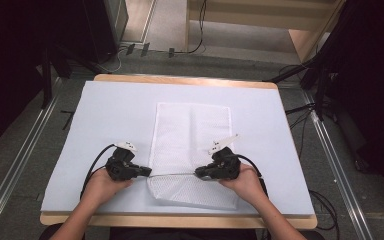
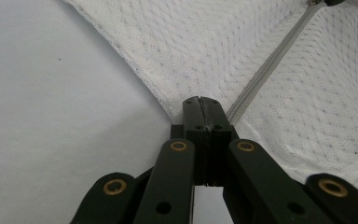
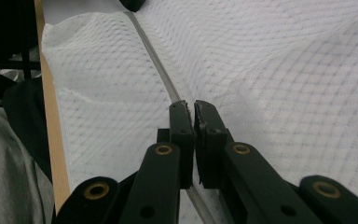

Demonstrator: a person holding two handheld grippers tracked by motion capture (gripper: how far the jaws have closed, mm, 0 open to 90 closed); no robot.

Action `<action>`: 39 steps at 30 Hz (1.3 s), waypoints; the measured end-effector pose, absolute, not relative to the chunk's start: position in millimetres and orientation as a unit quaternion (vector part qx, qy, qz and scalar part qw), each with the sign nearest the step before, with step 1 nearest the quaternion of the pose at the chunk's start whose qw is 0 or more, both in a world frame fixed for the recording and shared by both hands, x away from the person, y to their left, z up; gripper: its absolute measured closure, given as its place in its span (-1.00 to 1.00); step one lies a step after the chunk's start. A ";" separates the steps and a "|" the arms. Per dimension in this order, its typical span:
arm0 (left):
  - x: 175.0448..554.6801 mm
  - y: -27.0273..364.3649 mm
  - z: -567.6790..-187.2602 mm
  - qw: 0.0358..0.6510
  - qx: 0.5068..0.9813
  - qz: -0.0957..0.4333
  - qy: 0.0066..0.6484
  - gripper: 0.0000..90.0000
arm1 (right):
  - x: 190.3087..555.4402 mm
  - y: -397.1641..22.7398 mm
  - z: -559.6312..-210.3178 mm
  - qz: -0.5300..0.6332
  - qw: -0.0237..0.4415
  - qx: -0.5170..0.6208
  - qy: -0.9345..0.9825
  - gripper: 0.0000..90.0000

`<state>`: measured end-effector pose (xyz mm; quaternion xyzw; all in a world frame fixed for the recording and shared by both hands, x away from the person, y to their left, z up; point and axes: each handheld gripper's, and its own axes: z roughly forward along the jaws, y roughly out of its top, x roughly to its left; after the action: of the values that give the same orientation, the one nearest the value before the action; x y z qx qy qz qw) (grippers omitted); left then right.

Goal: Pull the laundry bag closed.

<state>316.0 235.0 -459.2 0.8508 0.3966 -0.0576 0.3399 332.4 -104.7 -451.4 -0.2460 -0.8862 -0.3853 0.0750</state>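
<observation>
A white mesh bag (image 1: 190, 135) lies flat on the pale blue mat (image 1: 110, 115), long side running away from me. A grey zipper (image 1: 174, 174) crosses its near end. At the bag's left edge my left gripper (image 1: 149, 173) is shut, and in the left gripper view its jaws (image 2: 204, 105) pinch the mesh bag (image 2: 205, 51) where the zipper (image 2: 265, 70) ends. My right gripper (image 1: 198, 174) is shut on the zipper farther right. In the right gripper view its tips (image 3: 189, 109) clamp the zipper (image 3: 154, 51), with mesh bag (image 3: 284, 70) on both sides. Whether a pull tab is held is hidden.
The mat covers a wooden table (image 1: 180, 80) whose front edge (image 3: 51, 135) runs close to my body. Dark stands and cables (image 1: 325, 85) flank the table on the floor, with metal rails (image 1: 25, 145) on each side.
</observation>
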 end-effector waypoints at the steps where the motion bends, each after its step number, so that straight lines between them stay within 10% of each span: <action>1: 315.9 234.9 -459.2 0.340 0.851 -0.057 0.396 1.00 | 332.1 -106.6 -451.0 -0.386 0.076 -0.246 -0.886 0.98; 39: 316.4 235.8 -459.9 0.343 0.850 -0.060 0.396 1.00 | 329.5 -152.8 -450.2 -0.387 0.054 -0.265 -0.881 0.98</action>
<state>316.4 235.8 -459.9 0.8496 0.3957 -0.0602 0.3433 329.5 -152.8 -450.2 -0.2647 -0.8814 -0.3874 0.0542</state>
